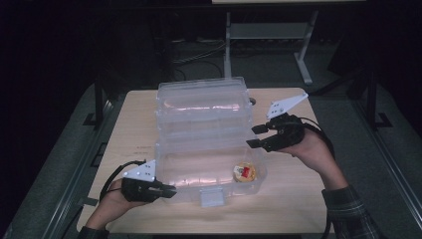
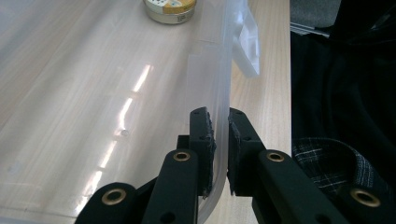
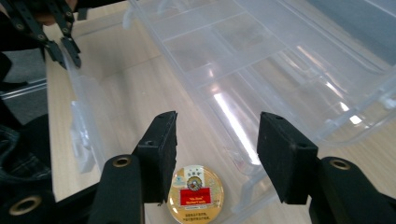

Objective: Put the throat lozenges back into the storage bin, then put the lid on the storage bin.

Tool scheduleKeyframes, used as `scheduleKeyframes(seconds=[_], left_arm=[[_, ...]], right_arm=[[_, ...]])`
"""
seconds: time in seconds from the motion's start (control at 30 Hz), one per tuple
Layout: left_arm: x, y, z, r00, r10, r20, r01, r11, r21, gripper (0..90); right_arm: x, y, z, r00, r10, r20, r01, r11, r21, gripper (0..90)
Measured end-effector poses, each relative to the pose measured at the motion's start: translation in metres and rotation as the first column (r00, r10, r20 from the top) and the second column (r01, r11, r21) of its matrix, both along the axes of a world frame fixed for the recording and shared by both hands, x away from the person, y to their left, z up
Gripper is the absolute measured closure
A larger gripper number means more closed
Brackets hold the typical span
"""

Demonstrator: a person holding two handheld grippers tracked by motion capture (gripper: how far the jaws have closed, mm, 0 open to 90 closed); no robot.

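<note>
The left claw (image 2: 221, 140) is clamped on the clear wall of a plastic box (image 2: 223, 70), one black jaw inside the wall and one outside, the pads pressed against it near a rounded corner. Inside the box, at the top edge, sits a round tin (image 2: 170, 9) with a gold rim (cut off by the frame). A latch (image 2: 247, 42) juts from the box's outer side over the pale wood worktop (image 2: 268, 70). A plaid sleeve (image 2: 336, 158) shows lower right.
</note>
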State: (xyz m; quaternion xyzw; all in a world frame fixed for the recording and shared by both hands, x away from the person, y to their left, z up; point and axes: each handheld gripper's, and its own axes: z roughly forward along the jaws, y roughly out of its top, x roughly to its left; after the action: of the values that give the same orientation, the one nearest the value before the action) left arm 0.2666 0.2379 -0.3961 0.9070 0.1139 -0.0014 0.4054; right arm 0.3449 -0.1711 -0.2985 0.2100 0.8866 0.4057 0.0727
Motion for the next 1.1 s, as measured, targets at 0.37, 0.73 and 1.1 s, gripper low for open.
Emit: scheduleKeyframes(seconds=[0.37, 0.73, 1.1], left_arm=[[0.000, 0.001, 0.000, 1.0000, -0.002, -0.004, 0.002, 1.0000, -0.003, 82.0], [0.000, 0.001, -0.001, 1.0000, -0.001, -0.005, 0.001, 1.0000, -0.005, 82.0], [0.000, 0.001, -0.001, 1.0000, -0.002, -0.006, 0.002, 1.0000, -0.008, 82.0]], right_arm=[[0.016, 0.010, 0.010, 0.9986, -0.008, -0.052, 0.006, 0.999, -0.040, 43.9], [0.033, 0.021, 0.017, 0.9983, 0.035, -0.047, -0.038, 0.997, -0.062, 47.0], [0.057, 0.029, 0.032, 0.9965, 0.071, -0.044, -0.073, 0.996, -0.058, 53.3]])
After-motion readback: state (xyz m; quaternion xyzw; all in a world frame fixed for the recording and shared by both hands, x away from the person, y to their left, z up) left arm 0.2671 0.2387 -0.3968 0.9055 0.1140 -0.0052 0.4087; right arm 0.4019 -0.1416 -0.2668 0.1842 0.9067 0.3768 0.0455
